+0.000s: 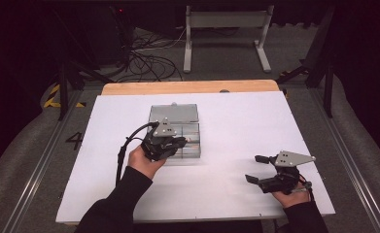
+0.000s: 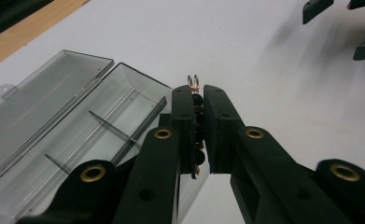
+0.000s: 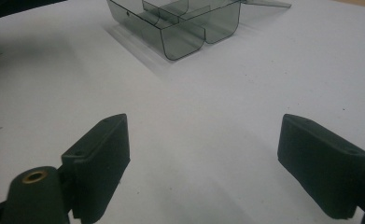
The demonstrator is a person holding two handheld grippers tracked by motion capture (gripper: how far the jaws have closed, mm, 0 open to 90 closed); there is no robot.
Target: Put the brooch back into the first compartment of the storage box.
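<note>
A clear smoky plastic compartment box (image 1: 198, 147) lies open on the white table (image 1: 236, 121), its lid (image 1: 174, 114) folded flat behind it. My left gripper (image 1: 180, 142) hovers over the box's front right part. It is shut on a small beaded piece (image 2: 197, 100), a row of black beads with copper wire loops sticking out past the tips. The box's dividers (image 2: 106, 125) show below and left of the jaws. My right gripper (image 1: 253, 168) stands open near the table's front right, nothing between its fingers (image 3: 101, 154), pointing toward the box (image 3: 180, 37).
A wooden strip (image 1: 190, 87) runs along the table's far edge. Beyond it on the floor stand a white metal frame (image 1: 226, 29) and loose cables (image 1: 148, 58). Dark stand legs (image 1: 63, 87) flank the table. Bare white surface lies between the grippers.
</note>
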